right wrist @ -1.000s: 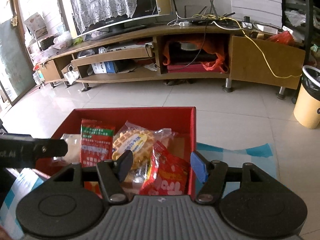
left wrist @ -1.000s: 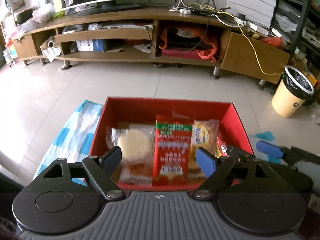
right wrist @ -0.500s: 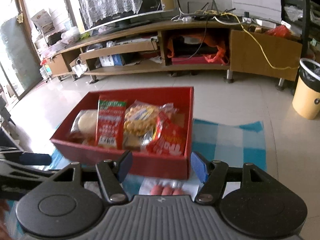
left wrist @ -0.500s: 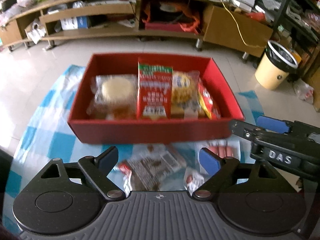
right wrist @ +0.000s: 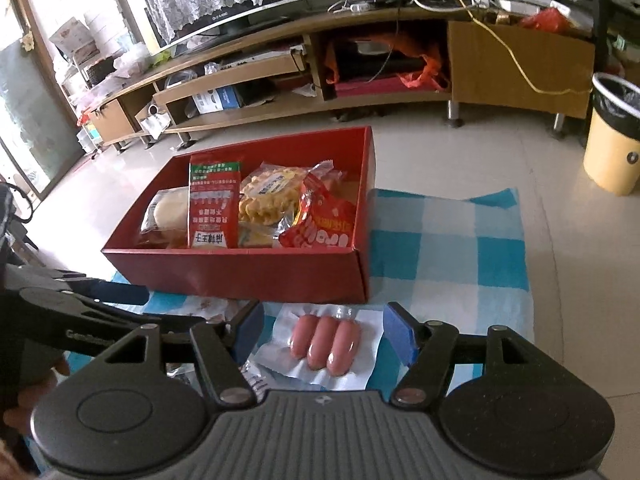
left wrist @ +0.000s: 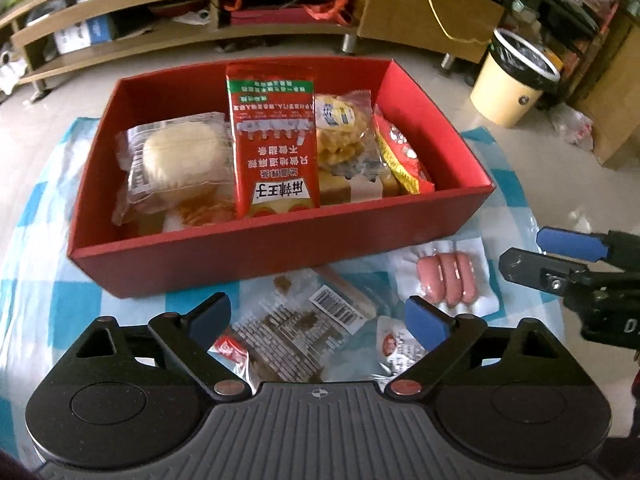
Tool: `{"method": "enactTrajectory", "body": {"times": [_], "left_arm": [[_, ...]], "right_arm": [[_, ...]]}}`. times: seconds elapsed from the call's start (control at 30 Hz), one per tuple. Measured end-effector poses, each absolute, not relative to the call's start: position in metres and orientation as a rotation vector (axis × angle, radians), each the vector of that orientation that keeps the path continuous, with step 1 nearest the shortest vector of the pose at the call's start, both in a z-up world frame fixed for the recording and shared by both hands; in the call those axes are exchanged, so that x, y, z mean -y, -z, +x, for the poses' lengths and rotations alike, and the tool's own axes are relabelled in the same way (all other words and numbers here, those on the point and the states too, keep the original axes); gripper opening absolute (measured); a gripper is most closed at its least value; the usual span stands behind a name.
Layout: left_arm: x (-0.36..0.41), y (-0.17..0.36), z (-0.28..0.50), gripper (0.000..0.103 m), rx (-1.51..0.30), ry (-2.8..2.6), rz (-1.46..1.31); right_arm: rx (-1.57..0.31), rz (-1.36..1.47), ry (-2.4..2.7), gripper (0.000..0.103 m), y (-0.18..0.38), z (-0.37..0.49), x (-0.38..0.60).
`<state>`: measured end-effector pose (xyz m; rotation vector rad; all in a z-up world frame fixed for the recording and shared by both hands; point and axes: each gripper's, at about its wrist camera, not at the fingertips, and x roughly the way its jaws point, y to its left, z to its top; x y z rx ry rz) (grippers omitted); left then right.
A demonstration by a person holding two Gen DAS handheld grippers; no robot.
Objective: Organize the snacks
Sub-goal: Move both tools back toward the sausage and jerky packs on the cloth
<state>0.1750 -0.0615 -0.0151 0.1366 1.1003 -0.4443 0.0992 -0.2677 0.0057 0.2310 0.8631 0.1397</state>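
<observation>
Three pink sausages point(right wrist: 326, 342) (clear vacuum pack)

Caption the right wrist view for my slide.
Open hand-held gripper over sausage pack, before red snack box.

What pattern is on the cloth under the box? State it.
Blue-and-white checks on the cloth; right wrist view shows it best.

Matt red cardboard box point(left wrist: 280, 240) sits on checked cloth point(right wrist: 448, 248); beside the box, glossy clear plastic wraps the sausages point(right wrist: 326, 342); floor tiles point(right wrist: 460, 152) shine.
</observation>
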Motion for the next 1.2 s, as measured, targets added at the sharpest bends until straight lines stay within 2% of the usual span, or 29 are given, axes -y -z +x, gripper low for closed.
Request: {"method": "enactTrajectory", "body": {"times": [0.33,0.57,0.87,1.0,1.2], "left_arm": [[0.067,0.037,0.182,0.099,-1.165,0.608,0.261],[0.076,0.047,0.172,0.103,-1.146,0.644,0.382],[0.063,0.050,0.143,0.100,-1.185,0.600,0.309],[0.063,0.050,0.132,0.103,-1.195,0.595,0.292],[0.060,0.059,0.147,0.103,-1.216,0.541,0.301]], "right_arm": [[-0.895,0.210,-0.172,0.065,0.002,0.102,0.261],[-0.919,0.210,-0.164,0.066,0.008,0.107,0.263],[-0.897,0.222,-0.185,0.067,-0.001,0.104,0.264],[-0.903,0.228,-0.191,0.068,-0.001,0.103,0.265],[-0.912,0.219,-0.206,0.068,0.001,0.101,0.262]]}}
